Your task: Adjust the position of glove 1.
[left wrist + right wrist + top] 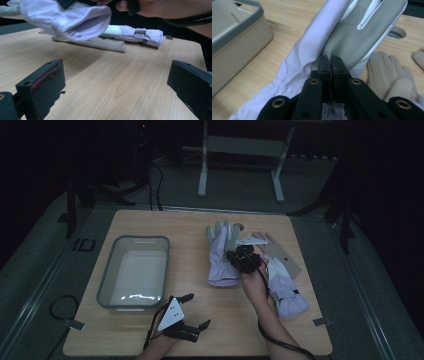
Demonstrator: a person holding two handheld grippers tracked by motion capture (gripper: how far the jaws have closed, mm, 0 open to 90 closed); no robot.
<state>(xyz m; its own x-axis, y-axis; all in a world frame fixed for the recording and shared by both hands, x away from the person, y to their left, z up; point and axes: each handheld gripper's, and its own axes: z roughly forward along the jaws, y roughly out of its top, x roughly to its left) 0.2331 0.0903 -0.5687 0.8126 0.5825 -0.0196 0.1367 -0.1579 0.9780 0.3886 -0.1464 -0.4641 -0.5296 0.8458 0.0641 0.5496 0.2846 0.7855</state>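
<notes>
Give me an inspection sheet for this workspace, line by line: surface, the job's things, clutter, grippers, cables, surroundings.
Surface: wooden table, light grain, dimly lit.
Job's things: lavender glove lifted off the table by the right gripper; second glove lying flat to its right; grey bin on the table's left side, looks empty.
Clutter: nothing seen.
Grippers: right gripper jaws shut on the lavender glove; left gripper jaws open, holding nothing.
Cables: black cable trailing from the right gripper.
Surroundings: dark room, white frame beyond the table.

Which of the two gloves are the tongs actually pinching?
The left glove, nearer the grey bin. The right tongs clamp it; the other glove lies flat, untouched.
</notes>
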